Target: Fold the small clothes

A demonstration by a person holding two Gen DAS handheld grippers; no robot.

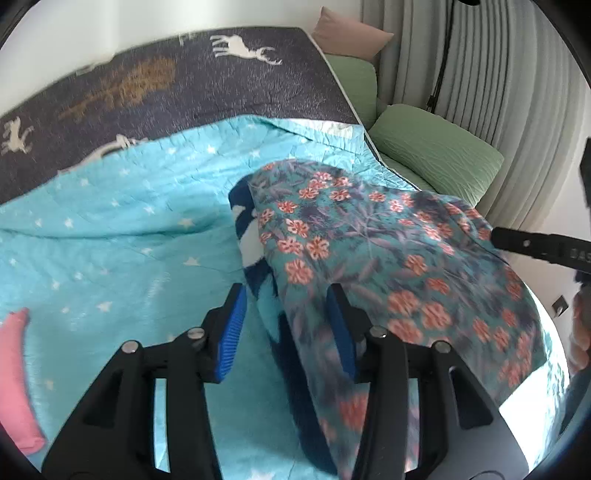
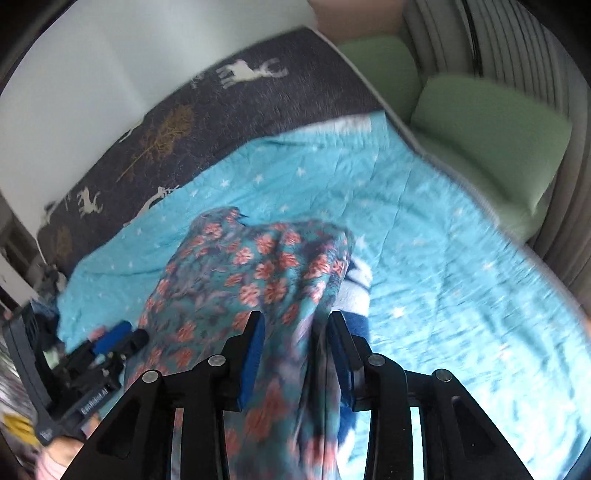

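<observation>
A teal garment with red flowers (image 1: 373,251) hangs spread between my two grippers above a light blue star quilt (image 1: 129,221). A navy and white cloth (image 1: 247,240) lies beneath its left edge. My left gripper (image 1: 288,321) has its jaws apart, with the garment's edge draped between them and over the right finger. My right gripper (image 2: 295,339) also has jaws apart with a bunched fold of the garment (image 2: 258,280) running between the pads. The left gripper shows at lower left in the right wrist view (image 2: 110,350). Both views are blurred.
A dark blanket with white deer (image 1: 207,85) covers the far part of the bed. Green cushions (image 1: 436,151) and a pink pillow (image 1: 347,29) lie at the right by grey curtains. A pink cloth (image 1: 18,376) lies at the quilt's left edge.
</observation>
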